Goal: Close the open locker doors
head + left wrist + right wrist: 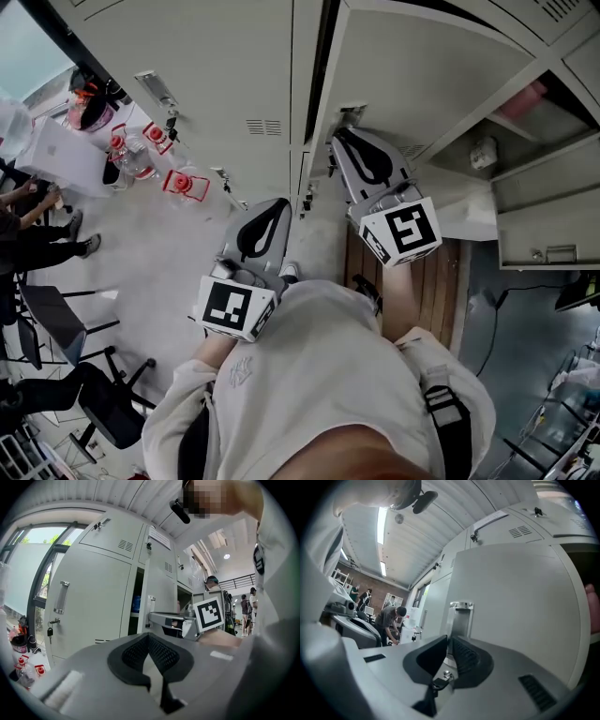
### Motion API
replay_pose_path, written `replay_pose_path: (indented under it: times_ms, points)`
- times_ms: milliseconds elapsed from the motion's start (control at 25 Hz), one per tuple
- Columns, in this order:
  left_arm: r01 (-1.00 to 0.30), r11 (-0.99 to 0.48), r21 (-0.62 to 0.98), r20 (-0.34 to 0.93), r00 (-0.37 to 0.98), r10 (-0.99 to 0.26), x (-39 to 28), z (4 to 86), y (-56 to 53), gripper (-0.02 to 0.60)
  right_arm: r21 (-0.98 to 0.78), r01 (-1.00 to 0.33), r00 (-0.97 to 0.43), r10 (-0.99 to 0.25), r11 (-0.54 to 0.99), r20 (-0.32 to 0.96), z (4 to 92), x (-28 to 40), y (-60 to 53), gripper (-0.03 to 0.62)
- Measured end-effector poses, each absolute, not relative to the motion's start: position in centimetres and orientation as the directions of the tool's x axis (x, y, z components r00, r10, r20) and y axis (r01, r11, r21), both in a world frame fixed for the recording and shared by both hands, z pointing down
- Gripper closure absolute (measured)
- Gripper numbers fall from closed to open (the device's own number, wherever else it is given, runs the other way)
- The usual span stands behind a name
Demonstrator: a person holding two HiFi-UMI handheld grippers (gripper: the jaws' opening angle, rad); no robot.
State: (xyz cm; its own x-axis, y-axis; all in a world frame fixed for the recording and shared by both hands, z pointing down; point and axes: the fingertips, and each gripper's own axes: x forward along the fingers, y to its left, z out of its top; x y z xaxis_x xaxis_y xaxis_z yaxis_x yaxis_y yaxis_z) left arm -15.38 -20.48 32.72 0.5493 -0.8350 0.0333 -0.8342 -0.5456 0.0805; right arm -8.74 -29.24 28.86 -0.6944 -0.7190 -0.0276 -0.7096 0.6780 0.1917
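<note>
A tall grey locker door (pixel 422 66) stands ajar, with a dark gap (pixel 323 56) along its left edge. My right gripper (pixel 340 136) is shut and empty, its tips right at the door's metal handle (pixel 352 112). The right gripper view shows that handle (pixel 459 618) just beyond the tips (pixel 449 639), on the flat door (pixel 520 602). My left gripper (pixel 279 204) is shut and empty, held lower and left, apart from the lockers. The left gripper view shows its tips (pixel 149 637), the ajar door (pixel 161 590) and the right gripper's marker cube (pixel 208 613).
Left of the gap is a closed locker (pixel 93 602) with a handle (pixel 61 597) and a padlock (pixel 50 631). More open lockers (pixel 525 103) and a swung-out door (pixel 544 225) are at the right. Red-capped bottles (pixel 178 183), chairs (pixel 103 403) and people (pixel 28 234) are on the left.
</note>
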Motion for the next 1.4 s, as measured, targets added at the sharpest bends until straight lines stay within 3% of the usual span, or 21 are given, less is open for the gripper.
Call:
replay_pose_path:
  times_ms: [1000,1400]
  points:
    - [-0.821,-0.56,0.108,0.004,0.564,-0.826,-20.8,32.6,-21.6,0.574,0.25,-0.865,-0.448,-0.894,0.436,0.009,30.3,-8.3,-36.2,0.554]
    - [-0.811,-0.574,0.111,0.007,0.578,-0.816,-21.1,32.8,-21.8,0.572,0.245,-0.871,-0.439,-0.899,0.427,0.006,30.4,-8.2,-36.4,0.562]
